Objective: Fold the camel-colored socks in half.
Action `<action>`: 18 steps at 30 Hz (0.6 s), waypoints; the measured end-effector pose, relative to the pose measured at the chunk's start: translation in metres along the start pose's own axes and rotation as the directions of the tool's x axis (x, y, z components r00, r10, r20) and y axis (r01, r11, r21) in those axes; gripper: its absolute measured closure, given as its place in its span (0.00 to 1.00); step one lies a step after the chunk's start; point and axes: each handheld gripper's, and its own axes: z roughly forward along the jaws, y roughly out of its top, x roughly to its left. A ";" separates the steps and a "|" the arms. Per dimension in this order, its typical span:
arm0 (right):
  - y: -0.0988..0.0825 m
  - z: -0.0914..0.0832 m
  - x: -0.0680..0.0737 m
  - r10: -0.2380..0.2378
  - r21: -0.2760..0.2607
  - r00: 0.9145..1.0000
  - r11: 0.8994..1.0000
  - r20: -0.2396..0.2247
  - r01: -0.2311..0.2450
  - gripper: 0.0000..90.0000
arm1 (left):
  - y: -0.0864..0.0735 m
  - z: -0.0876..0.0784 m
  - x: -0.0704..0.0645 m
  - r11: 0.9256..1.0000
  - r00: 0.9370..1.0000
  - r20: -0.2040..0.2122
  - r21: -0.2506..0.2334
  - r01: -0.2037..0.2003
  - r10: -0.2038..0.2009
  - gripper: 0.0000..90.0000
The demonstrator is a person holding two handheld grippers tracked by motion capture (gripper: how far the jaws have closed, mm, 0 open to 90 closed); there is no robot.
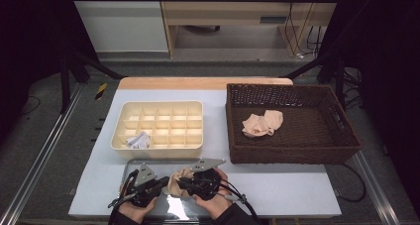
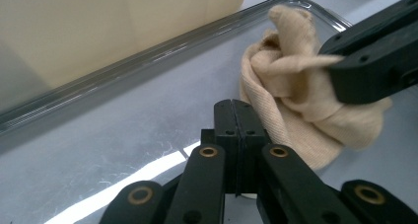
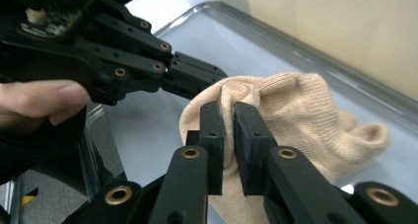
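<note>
Two grippers at near edge | beige sock [image 3: 296, 120] bunched on clear tray [image 2: 162, 51], pinched by right gripper [image 3: 229, 135] | left gripper [image 2: 235, 130] fully closed, empty, beside it | step: rolling | next: carried to divided box [image 1: 158, 126].

Ribbed beige knit sock [image 3: 296, 115], matt

A cream divided tray [image 1: 158, 126] lies beyond the jaws; farther right, a brown wicker basket [image 1: 292, 153] holds a beige cloth [image 1: 262, 123].
</note>
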 end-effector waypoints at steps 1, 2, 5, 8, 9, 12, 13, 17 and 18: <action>0.000 0.002 0.001 0.004 0.007 1.000 1.000 -0.001 -0.004 0.90 | 0.000 0.000 0.000 1.000 1.000 -0.001 -0.001 0.002 -0.002 0.99; 0.000 0.005 0.001 0.001 0.012 1.000 1.000 -0.001 -0.001 0.89 | 0.000 0.000 0.000 1.000 1.000 -0.001 -0.001 0.002 -0.002 0.99; -0.001 0.009 0.002 0.002 0.017 1.000 1.000 -0.004 -0.002 0.82 | 0.000 -0.001 0.003 1.000 1.000 0.002 -0.008 0.015 -0.015 0.99; 0.001 0.004 0.003 -0.001 -0.012 1.000 1.000 -0.027 0.000 0.76 | 0.000 -0.005 0.006 0.999 1.000 0.005 -0.030 0.030 -0.030 0.99; 0.002 0.000 0.002 0.002 -0.030 0.999 1.000 -0.034 -0.003 0.74 | 0.001 -0.007 0.007 0.999 0.999 0.007 -0.032 0.035 -0.035 0.99; 0.004 -0.010 0.001 0.008 -0.068 0.999 0.998 -0.046 -0.012 0.73 | 0.001 -0.008 0.009 0.998 0.999 0.002 -0.040 0.038 -0.038 0.99; 0.006 -0.019 -0.002 0.007 -0.094 0.999 0.996 -0.039 -0.010 0.75 | 0.001 -0.009 0.009 0.998 0.999 0.001 -0.045 0.039 -0.039 0.99; 0.001 -0.020 -0.005 -0.003 -0.052 1.000 0.999 -0.019 0.002 0.91 | 0.002 -0.012 0.011 0.997 0.999 0.000 -0.059 0.047 -0.047 0.99; -0.001 -0.018 -0.006 -0.014 -0.032 1.000 0.999 -0.004 0.014 0.94 | 0.002 -0.012 0.011 0.997 0.999 0.000 -0.063 0.046 -0.046 0.99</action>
